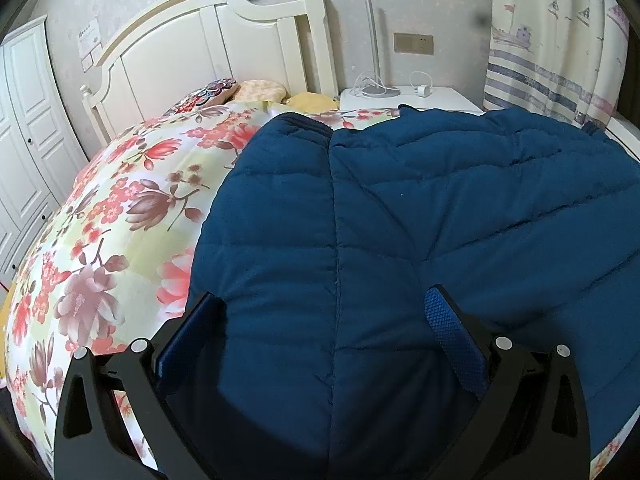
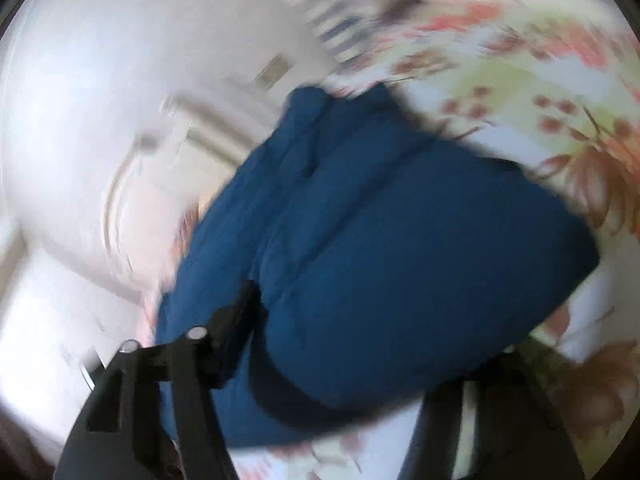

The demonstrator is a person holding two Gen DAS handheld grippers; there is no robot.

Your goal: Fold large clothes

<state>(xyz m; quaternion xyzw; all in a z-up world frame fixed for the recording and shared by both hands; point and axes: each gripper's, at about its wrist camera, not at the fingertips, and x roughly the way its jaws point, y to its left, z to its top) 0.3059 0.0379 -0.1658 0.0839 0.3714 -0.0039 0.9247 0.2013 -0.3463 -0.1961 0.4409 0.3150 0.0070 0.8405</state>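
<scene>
A dark blue quilted jacket (image 1: 420, 208) lies spread on a bed with a floral quilt (image 1: 120, 220). My left gripper (image 1: 324, 312) is open, its two fingers wide apart over the jacket's near edge, one finger (image 1: 188, 332) at the jacket's left border. The right wrist view is blurred by motion and tilted. There the jacket (image 2: 380, 240) fills the middle, and my right gripper (image 2: 360, 344) has its fingers wide apart with jacket fabric bulging between them. Its left finger (image 2: 236, 320) touches the fabric; the right finger is mostly hidden behind the jacket.
A white headboard (image 1: 224, 36) and pillows (image 1: 224, 92) stand at the far end of the bed. A white nightstand (image 1: 412, 98) with a lamp and charger is right of it, beside a patterned curtain (image 1: 552, 40). A white wardrobe (image 1: 24, 120) stands at the left.
</scene>
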